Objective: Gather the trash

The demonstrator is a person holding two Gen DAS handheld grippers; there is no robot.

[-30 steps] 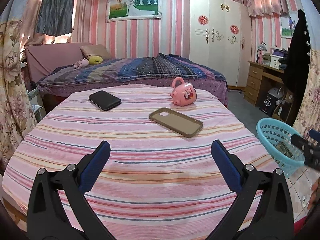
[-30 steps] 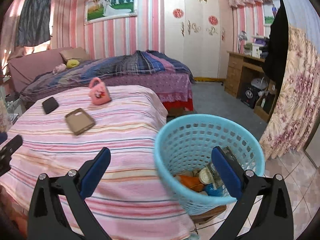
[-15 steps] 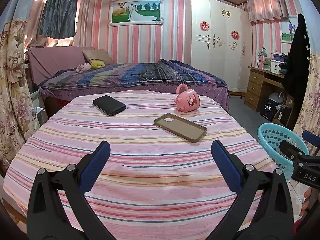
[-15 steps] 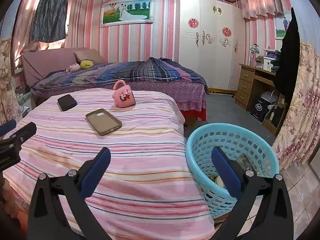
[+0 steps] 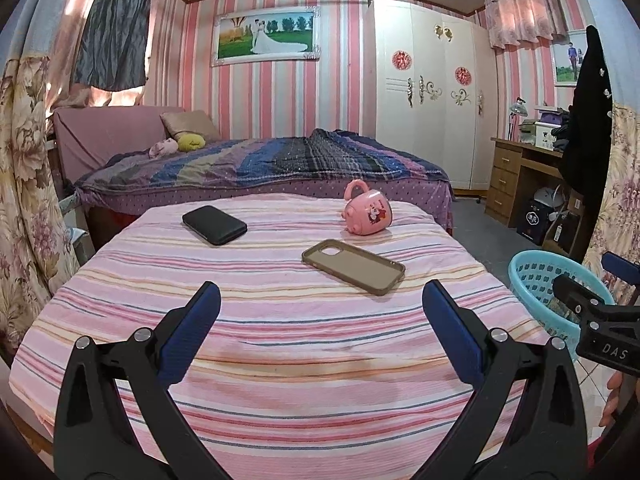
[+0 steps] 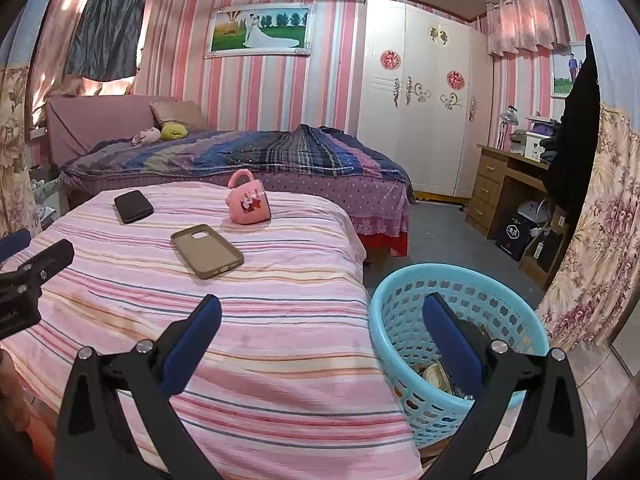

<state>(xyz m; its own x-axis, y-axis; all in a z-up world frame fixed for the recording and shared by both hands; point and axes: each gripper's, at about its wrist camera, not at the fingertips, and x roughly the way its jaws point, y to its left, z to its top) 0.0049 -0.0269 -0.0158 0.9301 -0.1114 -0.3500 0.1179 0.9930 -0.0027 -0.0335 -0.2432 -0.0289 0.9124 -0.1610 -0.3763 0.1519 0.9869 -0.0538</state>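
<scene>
A light-blue plastic basket (image 6: 408, 300) stands on the floor beside the pink striped bed (image 6: 280, 320); it holds several pieces of trash (image 6: 434, 374), partly hidden by my right fingers. The basket (image 5: 534, 280) also shows at the right edge of the left wrist view. My left gripper (image 5: 320, 300) hovers open over the near part of the striped bed (image 5: 300, 340), nothing between its fingers. My right gripper (image 6: 322, 314) is open too, straddling the bed's edge and the basket's rim, holding nothing.
On the striped bed lie a black phone (image 5: 214, 225), an olive phone case (image 5: 353, 266) and a pink mug (image 5: 367, 214) on its side. A second bed (image 5: 260, 164) stands behind. A wooden desk (image 6: 504, 184) and a floral curtain (image 6: 592, 240) are at the right.
Both grippers have pulled back and tilted upward; the right one moved left, away from above the basket, which now sits lower right in its view. Both stayed open.
</scene>
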